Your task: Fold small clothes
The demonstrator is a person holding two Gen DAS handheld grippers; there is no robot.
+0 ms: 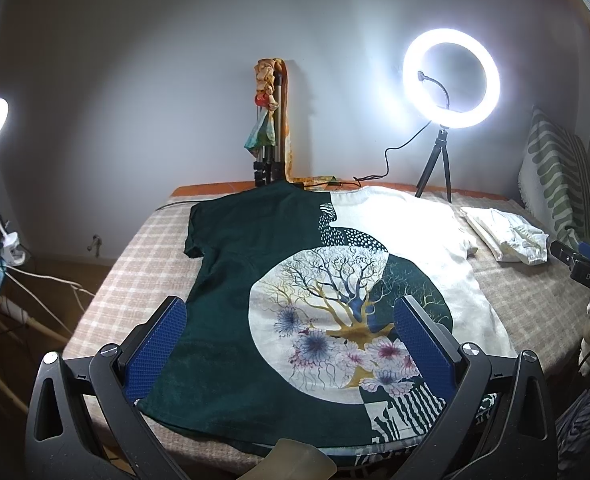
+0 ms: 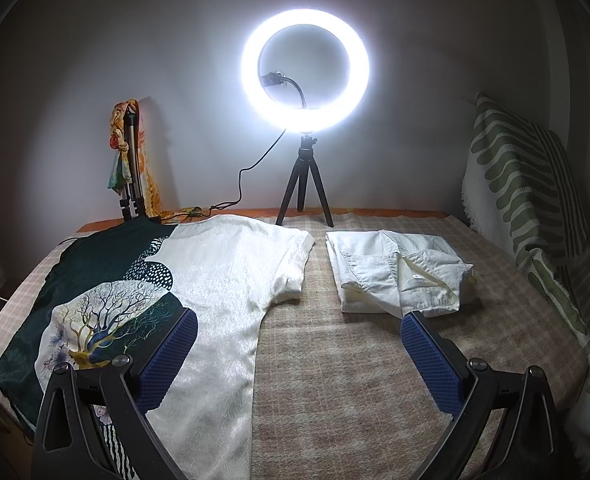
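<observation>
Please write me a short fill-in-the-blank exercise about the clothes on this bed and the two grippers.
1. The dark green and white tree-print T-shirt lies spread ____ on the checked beige blanket.
2. The white folded garment rests beside the T-shirt's ____ sleeve.
3. The left gripper and right gripper both have their blue-padded fingers ____.
4. The lit ring light stands on a small black ____.

Missing words: flat; white; open; tripod
</observation>
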